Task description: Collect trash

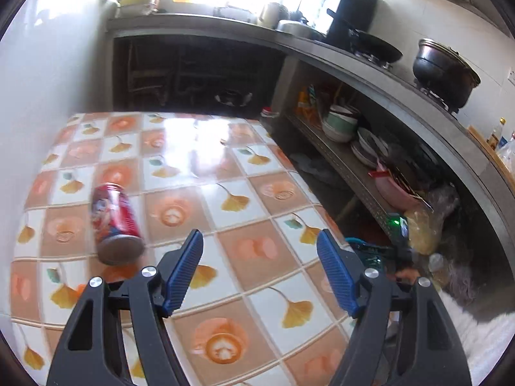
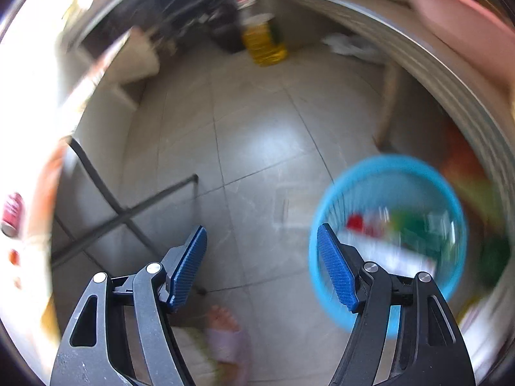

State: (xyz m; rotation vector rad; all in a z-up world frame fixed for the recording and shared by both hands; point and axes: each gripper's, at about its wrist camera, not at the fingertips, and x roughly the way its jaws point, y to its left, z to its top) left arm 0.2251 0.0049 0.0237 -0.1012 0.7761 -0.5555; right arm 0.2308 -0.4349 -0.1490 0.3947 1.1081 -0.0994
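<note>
A red drink can [image 1: 116,222] lies on its side on the tiled table [image 1: 244,193], left of my left gripper [image 1: 260,241]. That gripper is open above the table with nothing between its blue pads [image 1: 185,271]. My right gripper [image 2: 261,238] is open and empty over the grey floor. Below and to its right stands a blue basket [image 2: 379,167] holding red, green and white rubbish. The same red can [image 2: 12,214] shows at the far left edge of the blurred right wrist view.
A kitchen counter [image 1: 370,74] with a wok and a pot runs along the right, with a shelf of bowls [image 1: 341,124] beneath it. A yellow oil bottle [image 2: 264,37] stands on the floor. The table's dark legs [image 2: 122,212] and a person's slippered foot [image 2: 225,331] are close by.
</note>
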